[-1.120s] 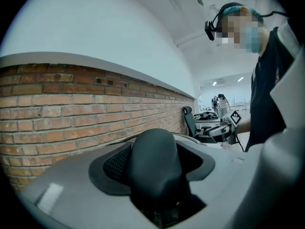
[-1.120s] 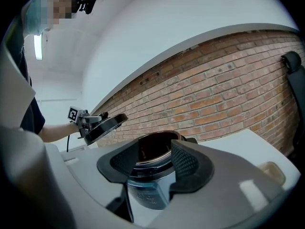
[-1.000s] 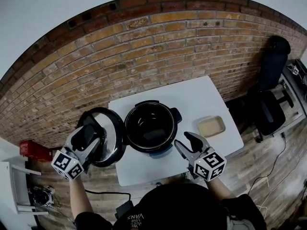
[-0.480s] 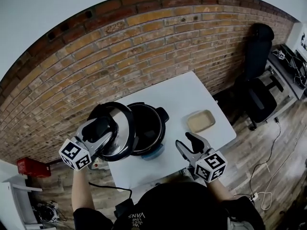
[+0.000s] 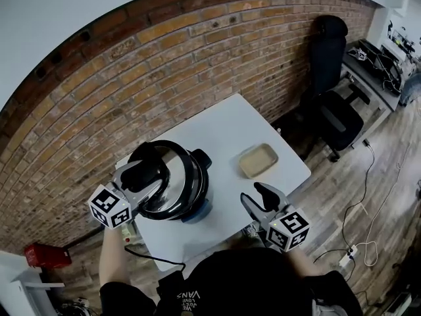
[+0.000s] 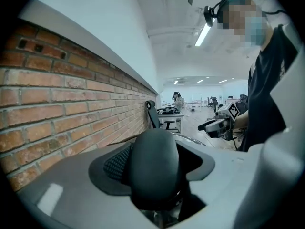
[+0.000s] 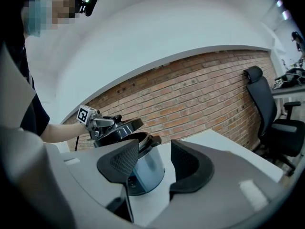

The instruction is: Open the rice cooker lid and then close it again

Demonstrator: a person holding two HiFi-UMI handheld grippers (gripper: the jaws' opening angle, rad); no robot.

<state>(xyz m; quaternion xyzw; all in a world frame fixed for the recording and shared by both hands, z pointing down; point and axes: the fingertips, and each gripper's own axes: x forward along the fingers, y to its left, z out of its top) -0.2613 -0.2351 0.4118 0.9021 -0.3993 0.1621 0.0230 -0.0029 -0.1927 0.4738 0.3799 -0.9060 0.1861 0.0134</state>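
1. Head view: the rice cooker (image 5: 199, 188) stands near the left front corner of the white table (image 5: 223, 127). The left gripper (image 5: 148, 174) holds the lid (image 5: 172, 182) tilted over the pot. The right gripper (image 5: 262, 199) hovers to the side, empty.
2. Left gripper view: the jaws clamp the lid's black handle (image 6: 153, 163).
3. Right gripper view: the jaws gape wide, and the lid's right edge sits above the pot rim.

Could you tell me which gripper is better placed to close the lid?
Left: the left gripper holds the lid, tilted over the rice cooker; the right gripper stands open and empty, apart.
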